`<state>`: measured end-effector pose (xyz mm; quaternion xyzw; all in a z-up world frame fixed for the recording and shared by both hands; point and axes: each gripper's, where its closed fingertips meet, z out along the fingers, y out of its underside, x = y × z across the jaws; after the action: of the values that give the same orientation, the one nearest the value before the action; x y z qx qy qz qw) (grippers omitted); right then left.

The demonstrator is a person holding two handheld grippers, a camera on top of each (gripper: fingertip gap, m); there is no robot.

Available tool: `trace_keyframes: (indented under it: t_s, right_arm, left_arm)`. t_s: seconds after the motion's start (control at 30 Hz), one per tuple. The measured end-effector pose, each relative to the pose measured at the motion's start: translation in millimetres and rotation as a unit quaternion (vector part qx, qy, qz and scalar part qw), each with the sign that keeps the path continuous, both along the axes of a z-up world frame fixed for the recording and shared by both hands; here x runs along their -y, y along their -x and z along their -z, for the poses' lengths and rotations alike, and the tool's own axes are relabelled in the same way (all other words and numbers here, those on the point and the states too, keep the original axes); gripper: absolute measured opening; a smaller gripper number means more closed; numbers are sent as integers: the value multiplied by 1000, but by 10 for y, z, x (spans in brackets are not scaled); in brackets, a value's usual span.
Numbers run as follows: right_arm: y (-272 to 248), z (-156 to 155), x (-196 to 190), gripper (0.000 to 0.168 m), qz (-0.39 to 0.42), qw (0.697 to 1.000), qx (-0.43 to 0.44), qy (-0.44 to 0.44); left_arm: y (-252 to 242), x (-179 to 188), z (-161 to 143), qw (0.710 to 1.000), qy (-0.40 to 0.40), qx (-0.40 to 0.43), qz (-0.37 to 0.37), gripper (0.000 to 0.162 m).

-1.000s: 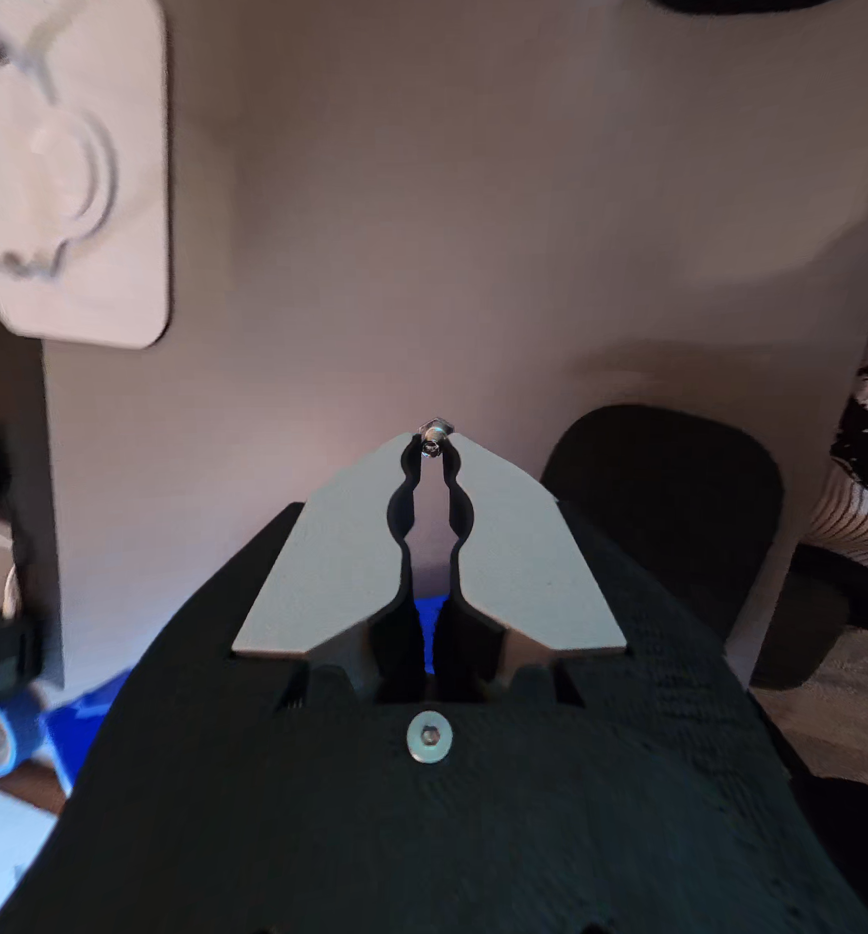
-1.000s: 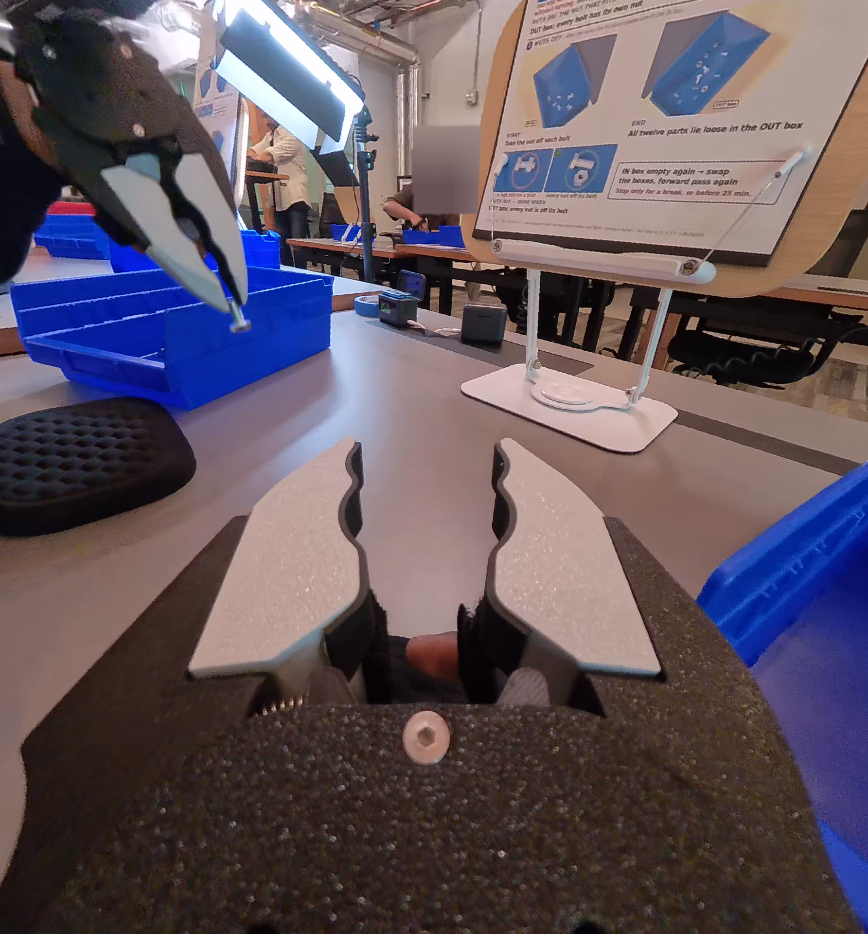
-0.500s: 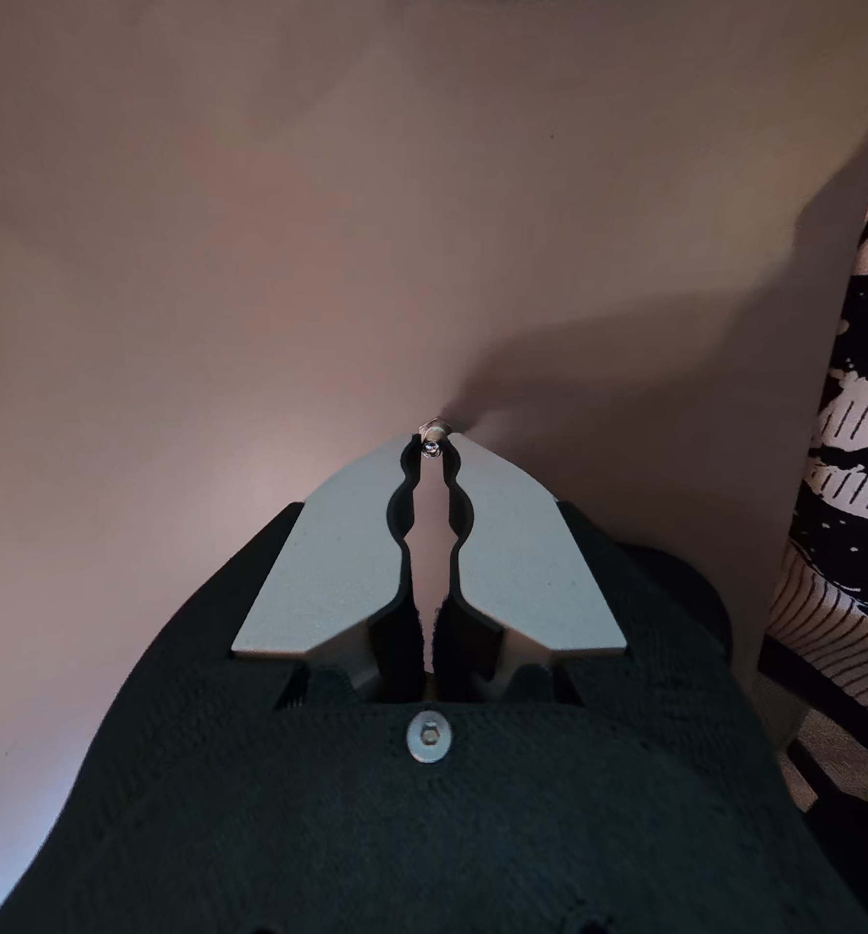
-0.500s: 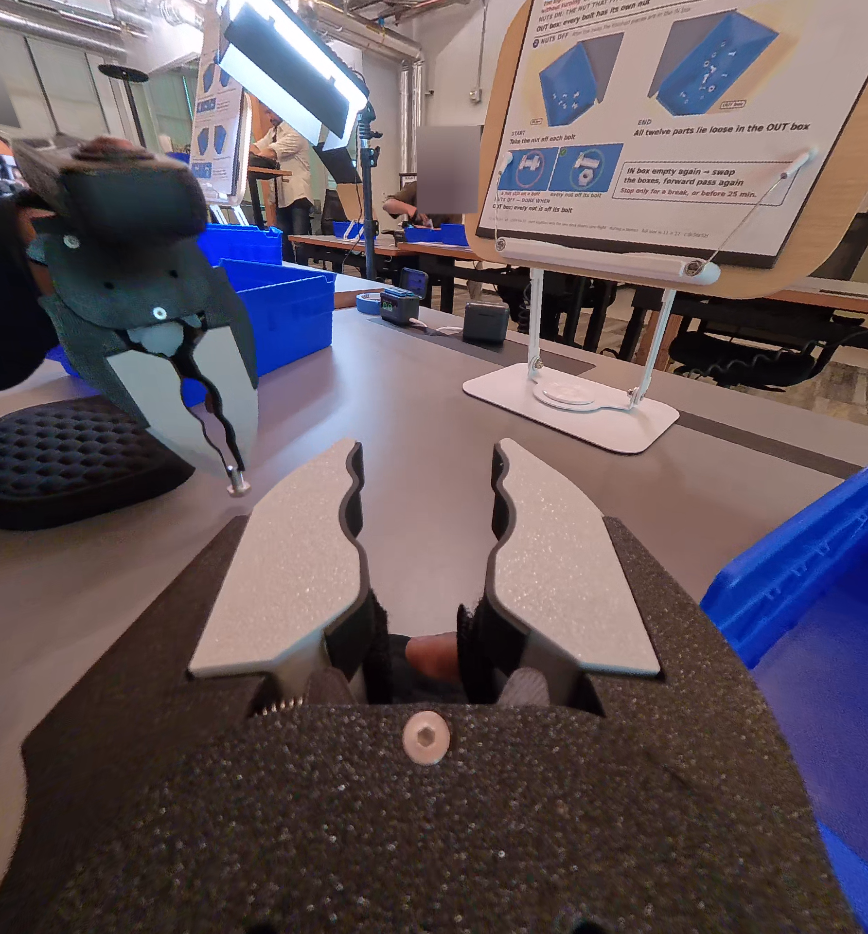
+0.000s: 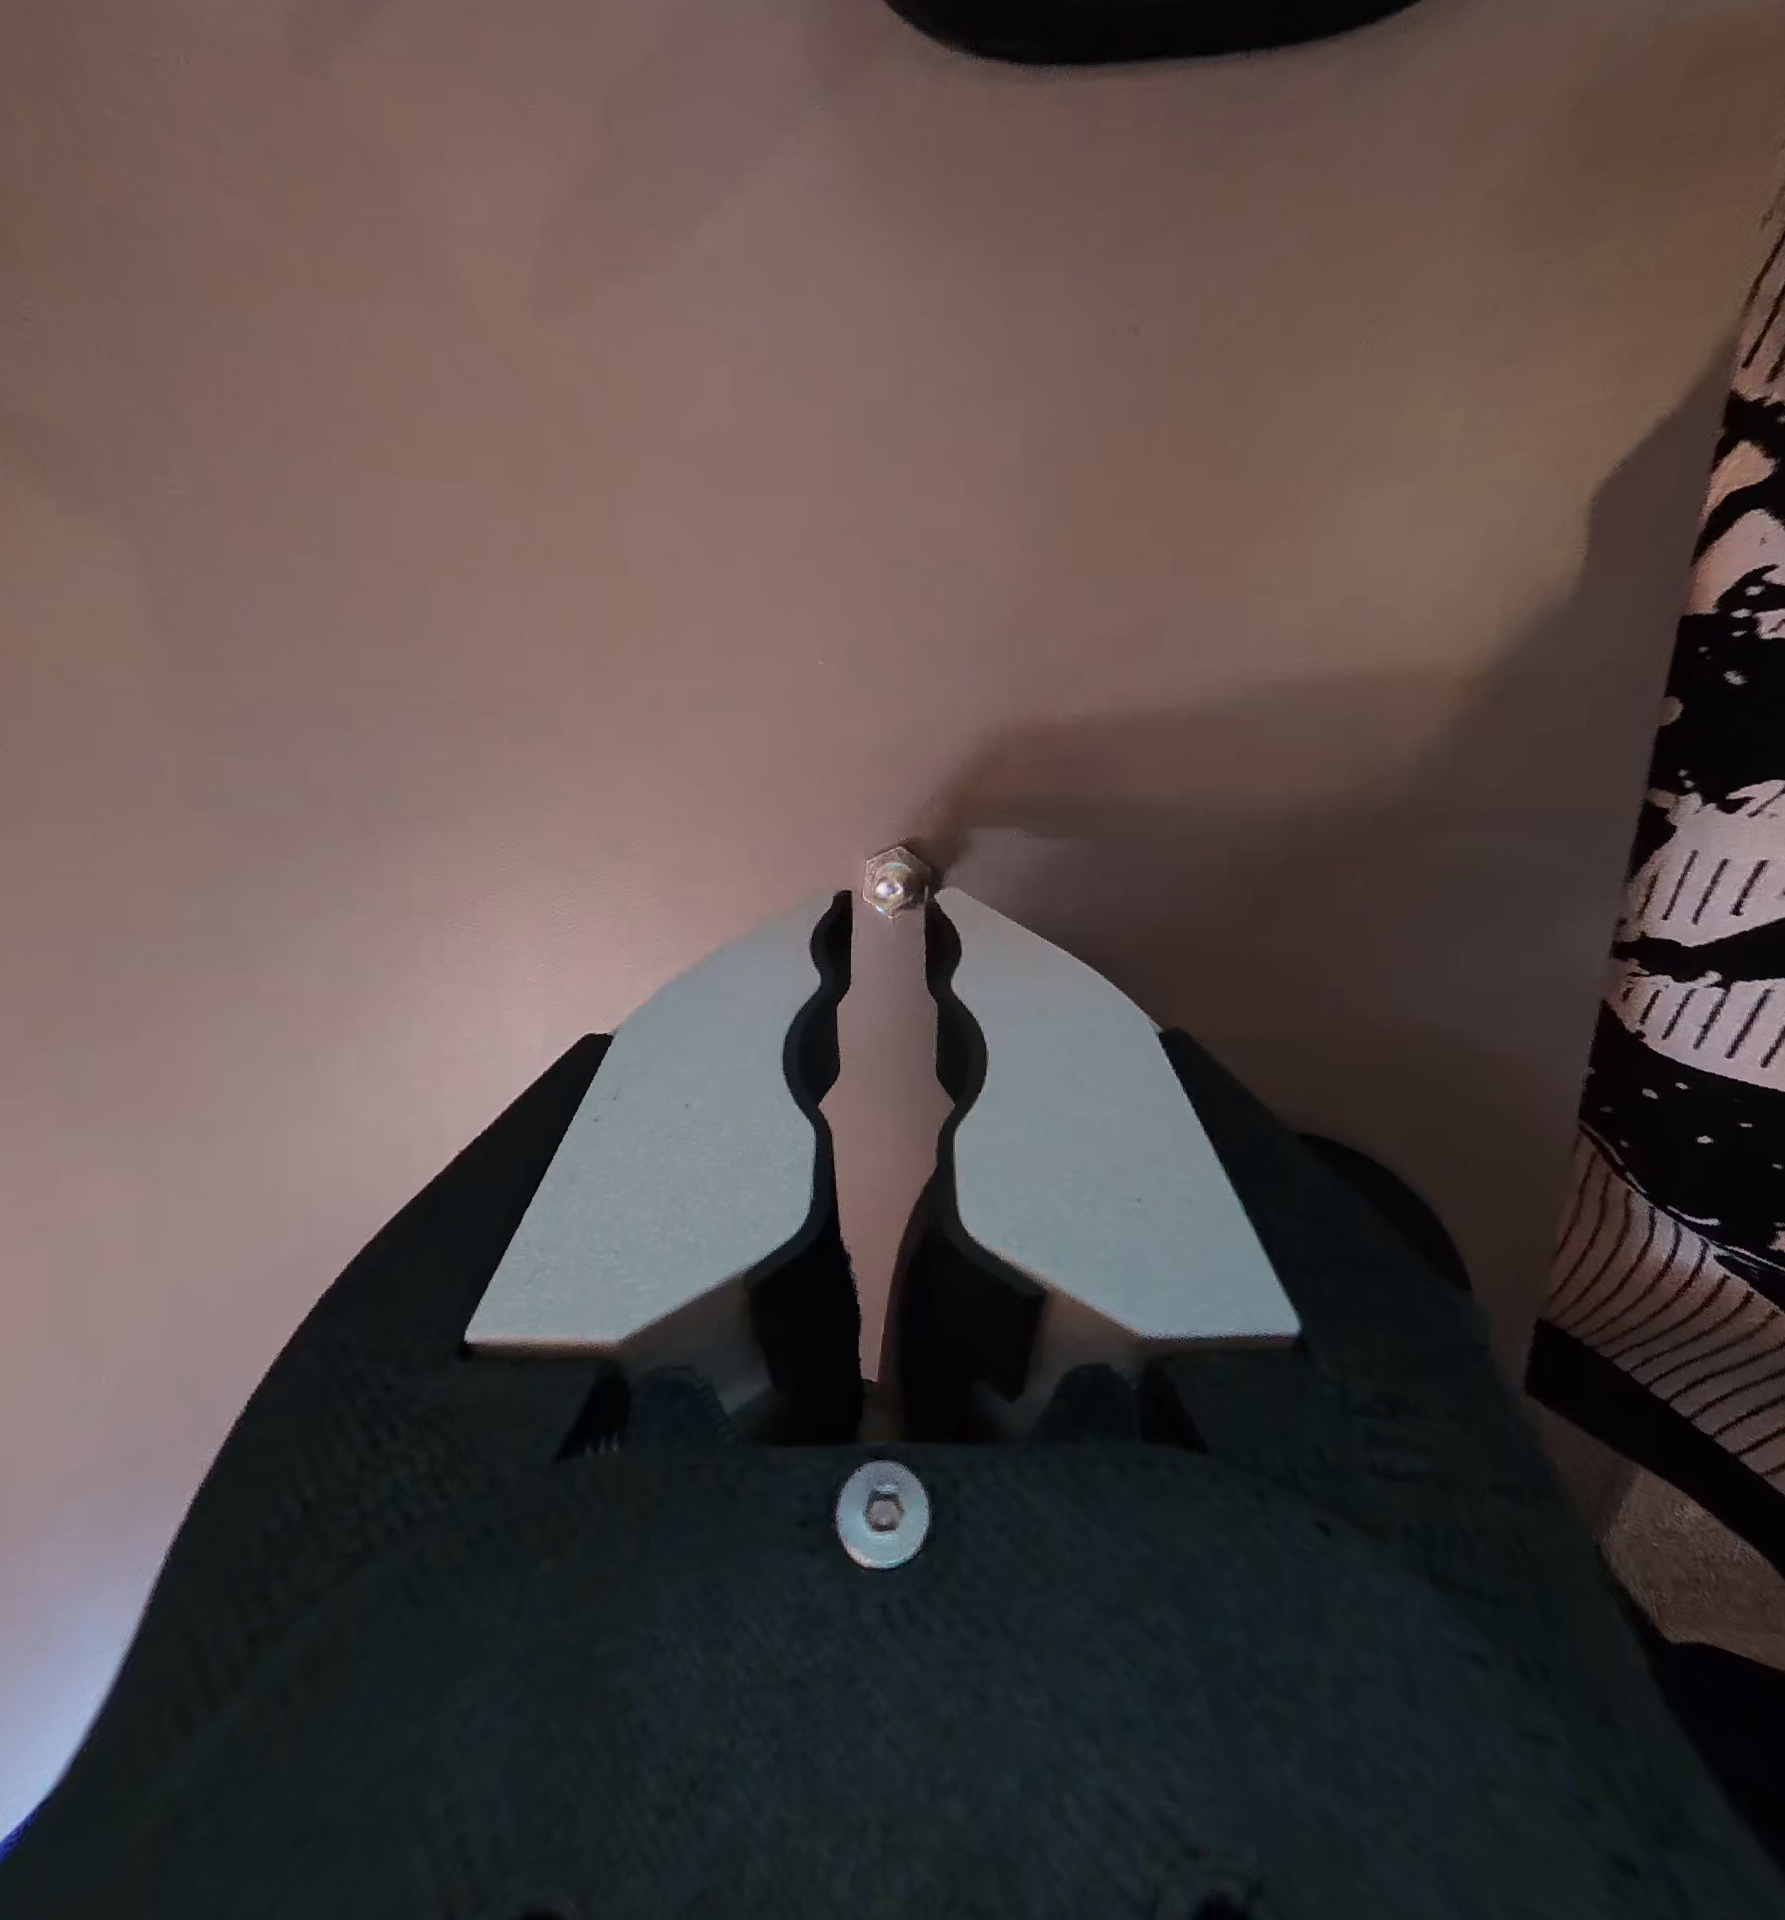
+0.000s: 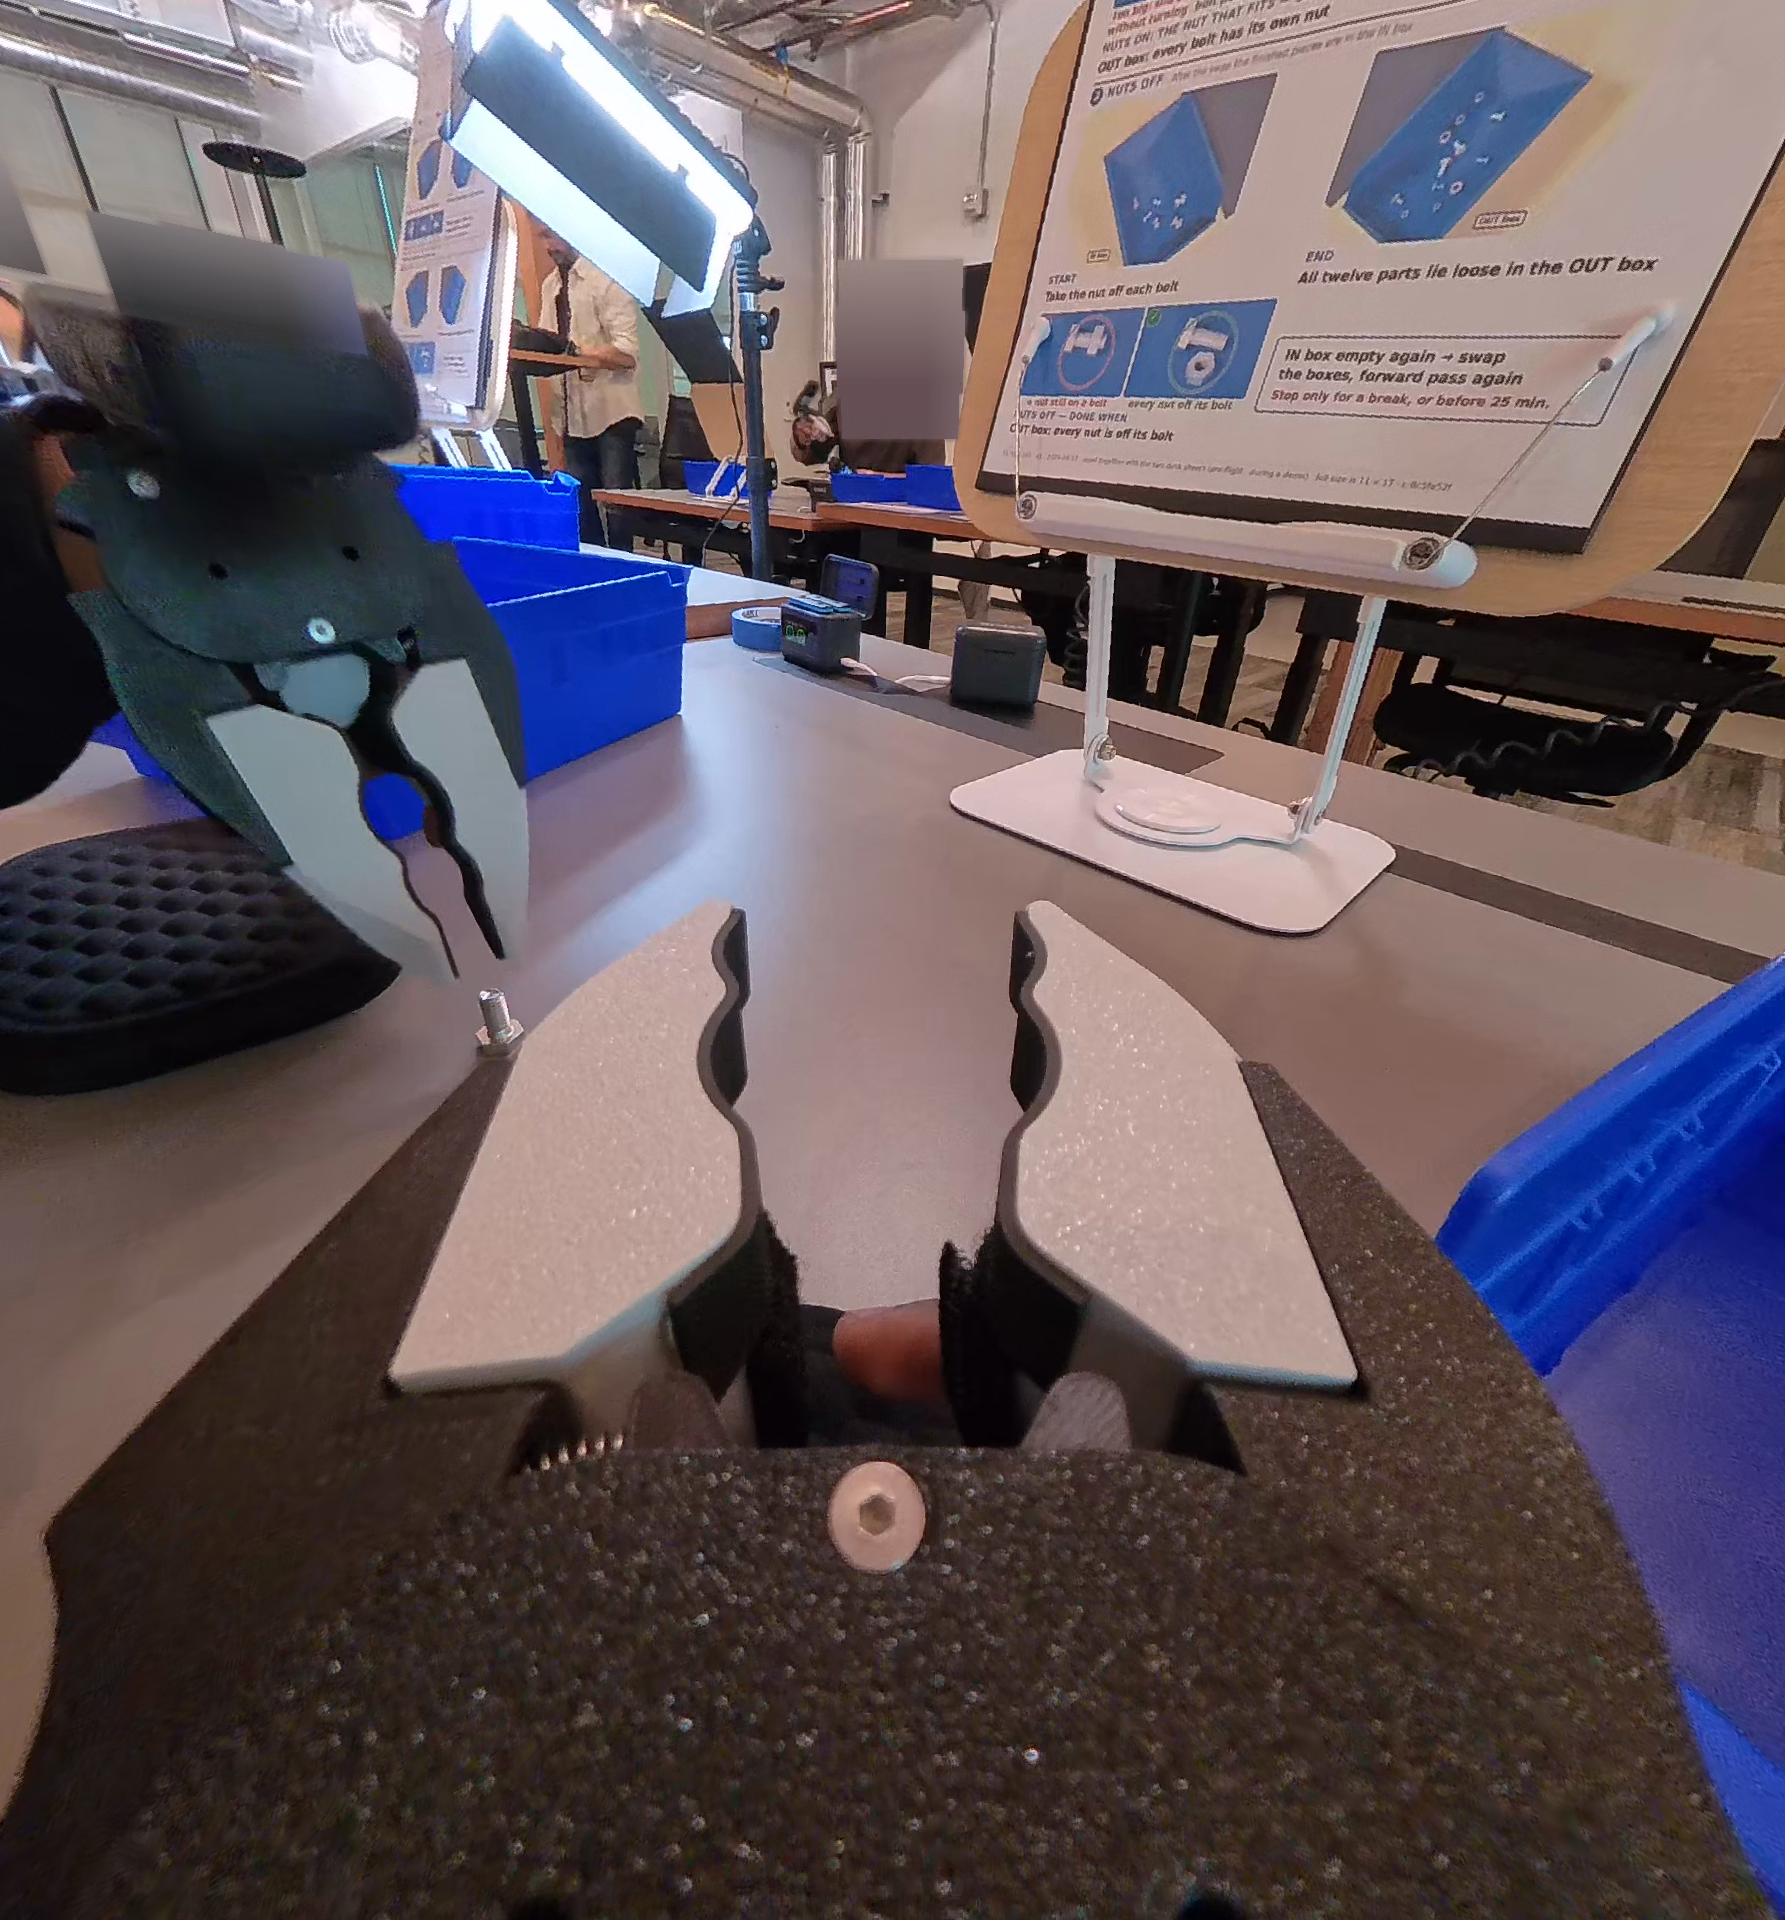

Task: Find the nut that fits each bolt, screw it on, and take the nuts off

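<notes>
Hovering left gripper (image 6: 472,961), tips parted, above upright bolt (image 6: 498,1023)

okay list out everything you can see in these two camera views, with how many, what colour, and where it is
bolt: one, silver, standing head-down on the table just below the left hand-held gripper's tips
table: one, grey
pad: one, black, dimpled, far left on the table
bins: at least two near ones, blue, one behind the left gripper, one at the right edge; more on far tables
instruction board on stand: one, wood-backed on a white base, upper right
tape roll: one, blue, far table edge
small devices: two, dark, beside the tape
light panel: one, lit, on a stand
left hand-held gripper: grey fingers, slightly open
right hand-held gripper: grey fingers, open, empty
</notes>
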<state>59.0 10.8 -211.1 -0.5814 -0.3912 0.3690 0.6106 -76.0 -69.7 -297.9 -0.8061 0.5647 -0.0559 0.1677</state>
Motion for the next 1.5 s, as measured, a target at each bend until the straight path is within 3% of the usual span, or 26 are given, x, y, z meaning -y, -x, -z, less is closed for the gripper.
trace_keyframes:
  t_s: [0.2,0.37,0.5,0.67,0.8,0.9,1.07,1.5]
  right_arm:
    - [0,2,-1,49,0,1000,0,1]
    - [3,6,-5,48,1,1000,2,1]
    - [8,13,-6,48,2,1000,4,1]
    - [22,24,-1,48,2,1000,11,-2]
    - [29,27,3,48,2,1000,14,-5]
    - [24,22,3,48,2,1000,12,-5]
    - [19,21,-2,48,2,1000,10,-2]
    - [9,15,-4,48,2,1000,6,0]
  left_arm:
    - [303,60,-449,997,-30,56,-40,18]
    - [1075,22,-865,984,-84,61,-148,19]
    - [1766,78,-955,967,-91,35,-233,21]
    - [2362,219,-756,953,-38,14,-301,23]
    - [2647,342,-412,953,22,-19,-302,38]
    - [2824,385,-191,955,46,-51,-288,38]
    - [2904,403,51,965,65,-68,-246,37]
    - [3018,425,222,957,104,-70,-262,25]
